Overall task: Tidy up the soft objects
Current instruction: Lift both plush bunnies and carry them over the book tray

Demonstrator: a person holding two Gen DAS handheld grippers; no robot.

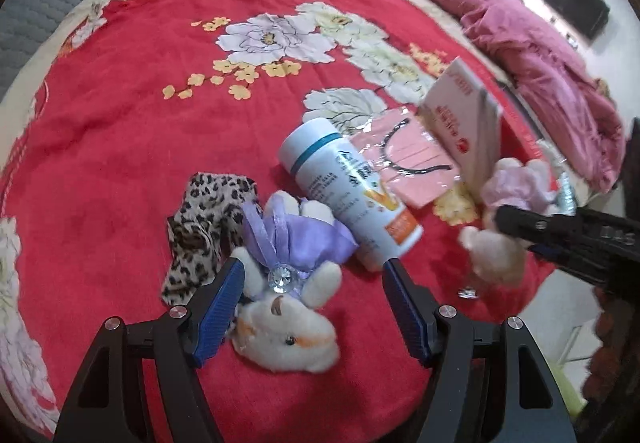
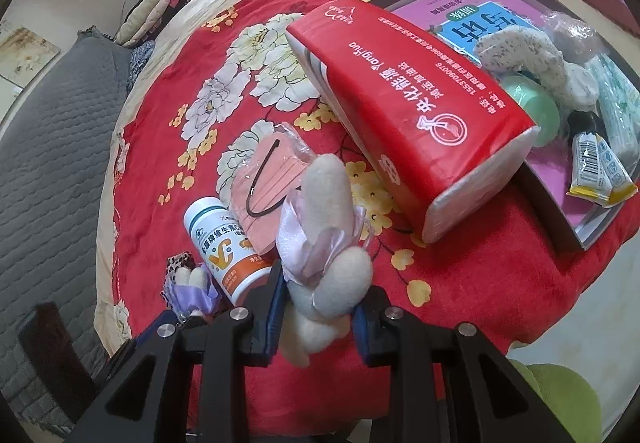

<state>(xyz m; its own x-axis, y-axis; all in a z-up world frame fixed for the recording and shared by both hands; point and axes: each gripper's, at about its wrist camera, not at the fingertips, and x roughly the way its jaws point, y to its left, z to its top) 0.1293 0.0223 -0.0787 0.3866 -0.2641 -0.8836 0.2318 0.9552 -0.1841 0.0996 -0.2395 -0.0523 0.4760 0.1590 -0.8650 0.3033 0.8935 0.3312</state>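
Left view: left gripper (image 1: 312,279) gapes open around the purple-dress plush (image 1: 288,283) lying on the red blanket (image 1: 120,123), pill bottle (image 1: 352,195) just ahead. Right view: right gripper (image 2: 316,307) is clamped on the pink-dress plush (image 2: 328,243); the tissue pack (image 2: 408,123) leans over the box (image 2: 560,227) ahead-right, which holds a booklet (image 2: 480,23), speckled plush (image 2: 528,55) and green roll (image 2: 532,111).

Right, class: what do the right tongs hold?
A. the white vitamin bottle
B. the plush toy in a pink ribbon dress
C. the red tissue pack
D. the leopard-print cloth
B: the right tongs pinch the cream plush toy in a pink ribbon dress between their pads.
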